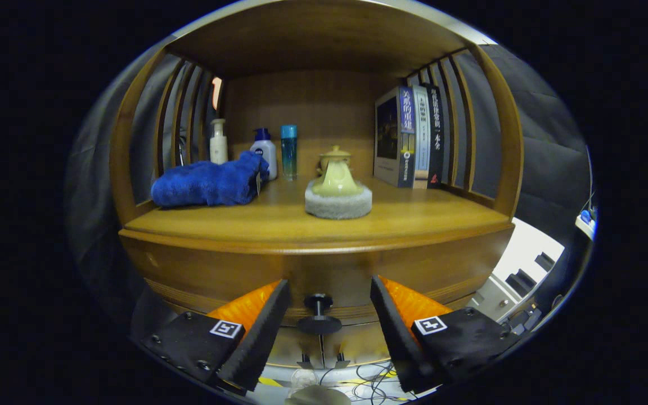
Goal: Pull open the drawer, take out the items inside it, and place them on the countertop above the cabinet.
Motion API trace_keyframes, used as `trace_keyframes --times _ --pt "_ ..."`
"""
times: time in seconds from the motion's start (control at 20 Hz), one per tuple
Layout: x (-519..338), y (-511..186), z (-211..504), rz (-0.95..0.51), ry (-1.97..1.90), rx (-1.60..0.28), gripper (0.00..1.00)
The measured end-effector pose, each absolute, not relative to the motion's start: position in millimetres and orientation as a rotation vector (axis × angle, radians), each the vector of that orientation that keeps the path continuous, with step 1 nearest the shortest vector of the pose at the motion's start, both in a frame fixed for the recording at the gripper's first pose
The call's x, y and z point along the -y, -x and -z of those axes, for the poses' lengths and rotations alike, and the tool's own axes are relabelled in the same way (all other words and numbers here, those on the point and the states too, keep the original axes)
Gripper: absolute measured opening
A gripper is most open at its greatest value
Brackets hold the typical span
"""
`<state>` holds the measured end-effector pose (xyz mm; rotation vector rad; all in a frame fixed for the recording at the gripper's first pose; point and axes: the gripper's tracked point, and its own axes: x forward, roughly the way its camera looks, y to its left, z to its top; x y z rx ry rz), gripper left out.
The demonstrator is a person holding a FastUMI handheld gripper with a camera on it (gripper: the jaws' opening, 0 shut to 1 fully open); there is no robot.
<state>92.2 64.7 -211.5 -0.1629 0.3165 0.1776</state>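
Blue towel [208, 183]: bunched up on the left, lying in front of the bottles.
Pump bottle [218, 142]: pale, upright at the back left, just behind the towel.
White bottle [265, 152]: dark blue cap, peeking up over the towel's right end.
Blue-capped bottle [288, 152]: tall, clear blue, right beside the white one.
Teapot [335, 174]: yellowish, lid on, sitting squarely on a grey round sponge [338, 206].
Books [411, 138]: a few, upright, packed together on the right against the slatted side.
Cables [369, 382]: loose on the floor below.
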Motion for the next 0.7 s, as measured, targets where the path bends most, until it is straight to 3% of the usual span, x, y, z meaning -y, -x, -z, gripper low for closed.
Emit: trace_keyframes --times 0.4,0.7 --pt "-65 -46 61 -0.187 0.155 -0.151 0.95" --pt "-59 -14 -10 -0.150 0.102 -0.093 0.95"
